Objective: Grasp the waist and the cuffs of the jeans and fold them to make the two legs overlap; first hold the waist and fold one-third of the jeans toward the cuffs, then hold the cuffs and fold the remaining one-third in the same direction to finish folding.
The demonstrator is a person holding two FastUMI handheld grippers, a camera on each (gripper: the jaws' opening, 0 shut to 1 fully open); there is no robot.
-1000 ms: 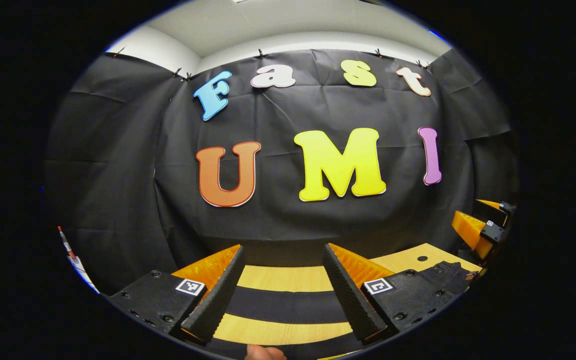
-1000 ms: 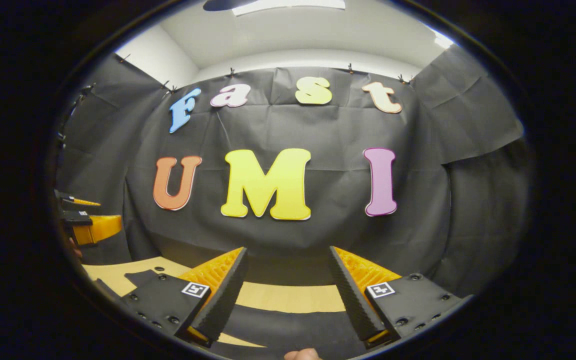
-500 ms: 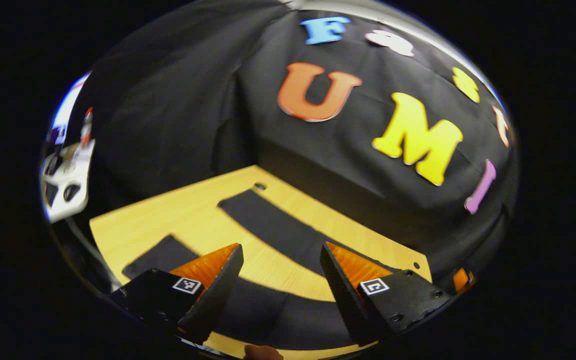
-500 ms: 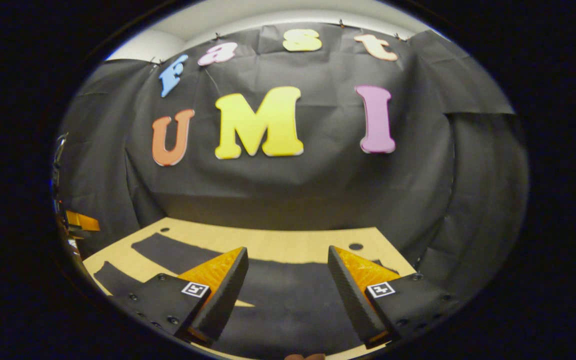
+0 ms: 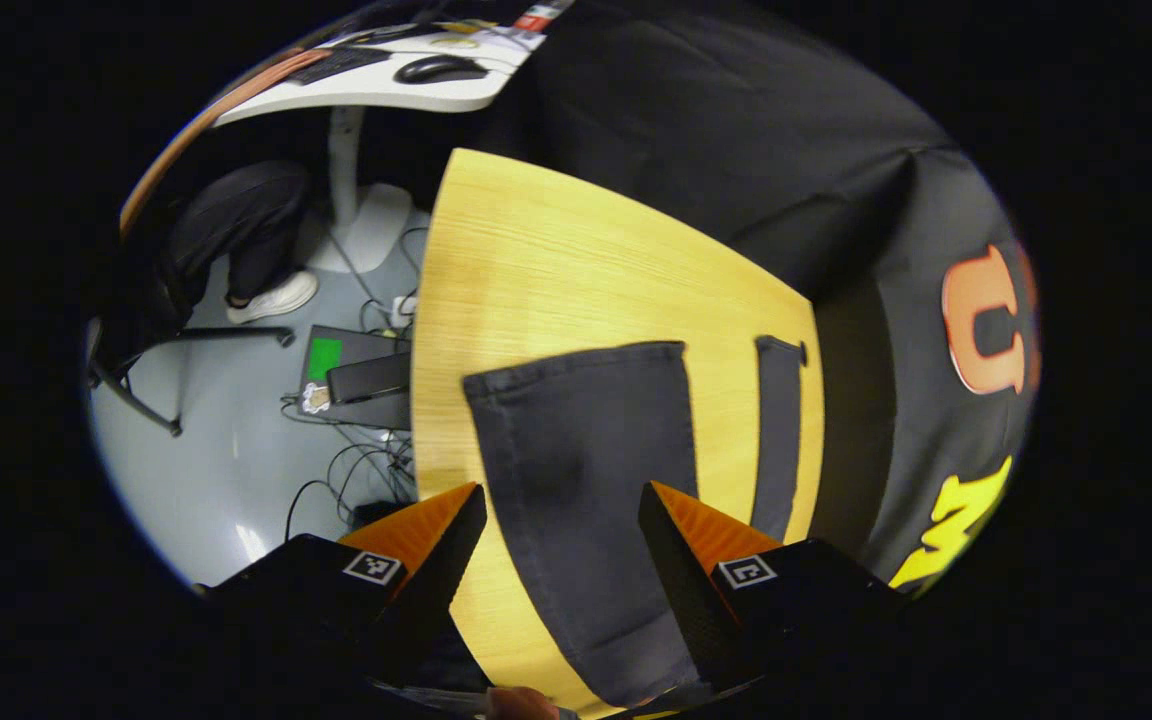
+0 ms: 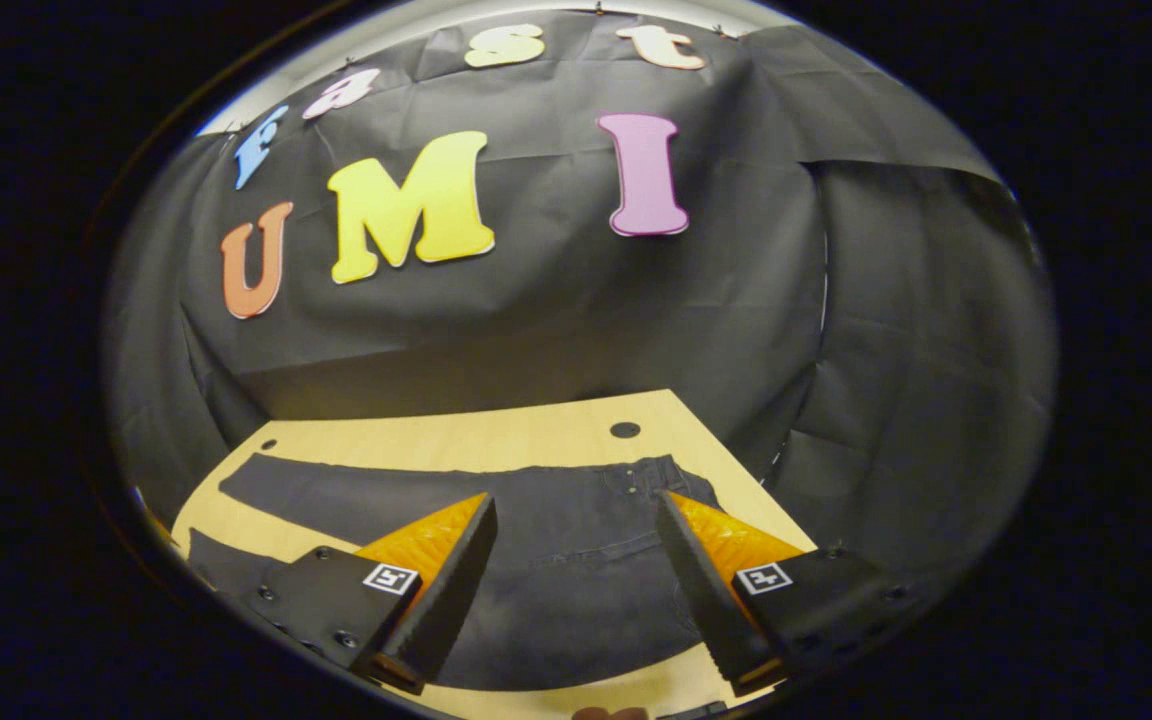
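Black jeans lie flat on a light wooden table (image 5: 556, 250), their two legs spread apart. In the left gripper view the near leg (image 5: 586, 440) ends in its cuff (image 5: 576, 358), and the far leg (image 5: 778, 430) lies beyond a strip of bare wood. My left gripper (image 5: 561, 495) hangs open above the near leg, short of the cuff. In the right gripper view the waist end (image 6: 671, 480) with its pocket seams lies at the right, and the far leg (image 6: 336, 490) runs off to the left. My right gripper (image 6: 576, 500) is open above the seat of the jeans.
The table's left edge (image 5: 418, 400) drops to a grey floor with a laptop (image 5: 351, 365), cables, a chair leg and a seated person's shoe (image 5: 271, 298). A white desk (image 5: 386, 85) stands beyond. A small hole (image 6: 624, 430) marks the table near the black cloth wall.
Both grippers tipped down from facing the wall. The left one swung far left over the near leg and cuff; the right one now looks down on the waist. Both stayed open.
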